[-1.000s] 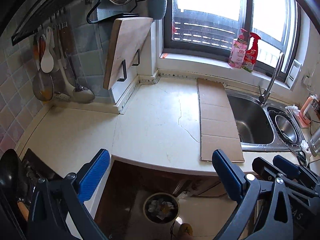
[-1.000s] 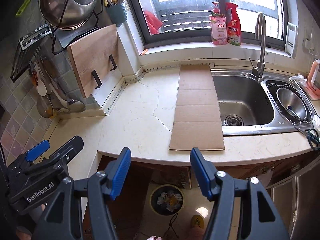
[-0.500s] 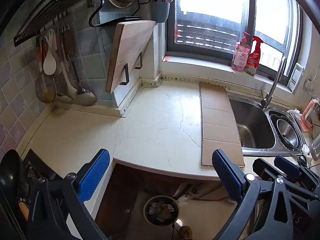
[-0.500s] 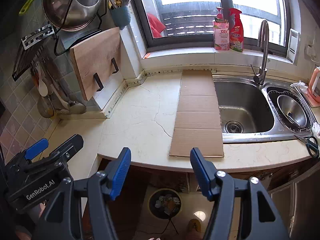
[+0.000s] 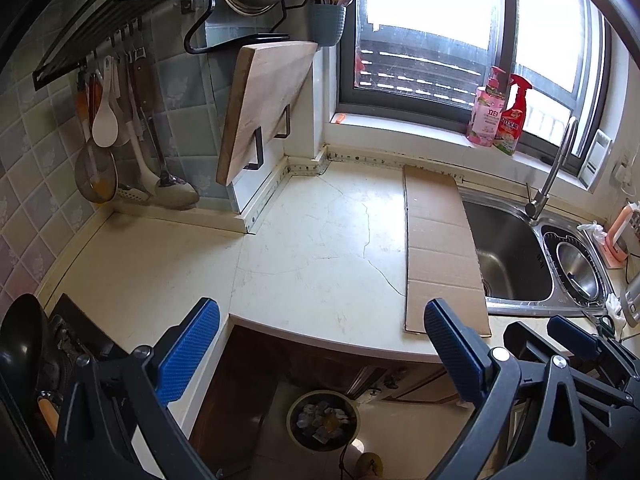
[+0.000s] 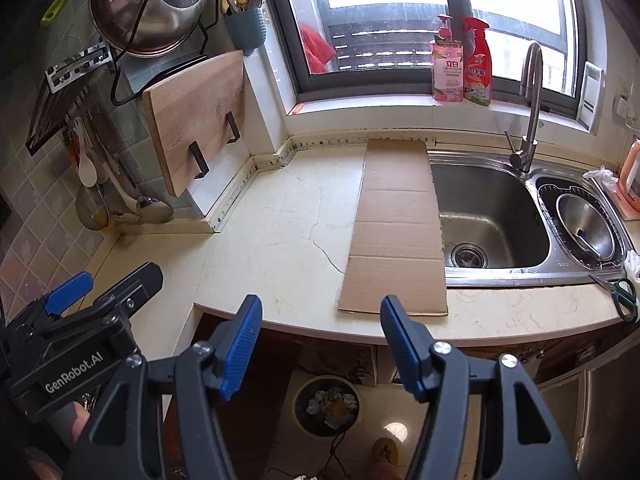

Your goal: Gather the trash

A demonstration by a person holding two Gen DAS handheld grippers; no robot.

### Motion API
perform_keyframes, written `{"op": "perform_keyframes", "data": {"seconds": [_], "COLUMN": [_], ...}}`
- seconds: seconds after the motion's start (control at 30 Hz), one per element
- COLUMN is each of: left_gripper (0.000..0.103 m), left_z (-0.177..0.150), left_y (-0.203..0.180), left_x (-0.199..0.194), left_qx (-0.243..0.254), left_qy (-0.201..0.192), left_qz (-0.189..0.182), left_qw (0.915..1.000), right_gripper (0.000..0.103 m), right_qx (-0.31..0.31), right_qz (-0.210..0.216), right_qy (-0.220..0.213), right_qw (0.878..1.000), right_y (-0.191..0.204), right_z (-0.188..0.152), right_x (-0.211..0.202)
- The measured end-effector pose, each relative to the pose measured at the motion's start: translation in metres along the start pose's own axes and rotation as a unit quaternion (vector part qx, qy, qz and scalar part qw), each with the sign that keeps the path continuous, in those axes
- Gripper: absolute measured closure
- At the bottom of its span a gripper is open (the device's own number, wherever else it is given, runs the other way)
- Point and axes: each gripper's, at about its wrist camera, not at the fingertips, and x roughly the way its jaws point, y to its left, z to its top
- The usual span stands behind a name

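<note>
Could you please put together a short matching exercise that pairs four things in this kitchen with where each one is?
Things:
1. cardboard strip
2. scissors
3. trash bin
4. cutting board

Places:
A. on the floor below the counter edge
B. held up on wall brackets left of the window
C. flat on the counter beside the sink
D. on the counter's front right, past the sink

Pairs: 1-C, 2-D, 3-A, 4-B
</note>
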Motion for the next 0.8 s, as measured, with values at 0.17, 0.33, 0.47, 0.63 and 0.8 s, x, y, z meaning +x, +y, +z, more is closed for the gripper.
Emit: {"op": "perform_keyframes", "data": {"seconds": [0.17, 0.33, 0.47, 0.63, 0.8], "left_gripper": [0.002, 0.002, 0.002, 0.002, 0.002], "left_z": [0.0003, 0.0005, 0.0008, 0.0011, 0.0], "left_y": [0.0008, 0.0012, 0.0016, 0.0022, 0.0026], "left_x": [0.0002, 0.0012, 0.0015, 0.0017, 0.0017], "left_qx": [0.001, -0.001, 0.0, 0.0, 0.003], "left_qy": [0.0, 0.004, 0.004, 0.004, 0.001], "left_qz": [0.001, -0.001, -0.001, -0.001, 0.003], "left_qw": [1.0, 1.0, 1.0, 1.0, 1.0], "right_gripper": [0.041, 0.041, 0.041, 0.041, 0.041], "right_qx": [0.0, -0.003, -0.003, -0.01, -0.011], "right_qz": [0.0, 0.001, 0.0, 0.002, 0.003], "right_qy": [0.002, 0.003, 0.003, 0.002, 0.003], "right_qw": [1.0, 1.0, 1.0, 1.0, 1.0], "right_y": [-0.0004, -0.0008, -0.0001, -0.0019, -0.0026], "right_z": [0.0, 0.0018, 0.0021, 0.0051, 0.0052], "right_x": [0.0004, 0.0014, 0.0018, 0.0038, 0.0042]}}
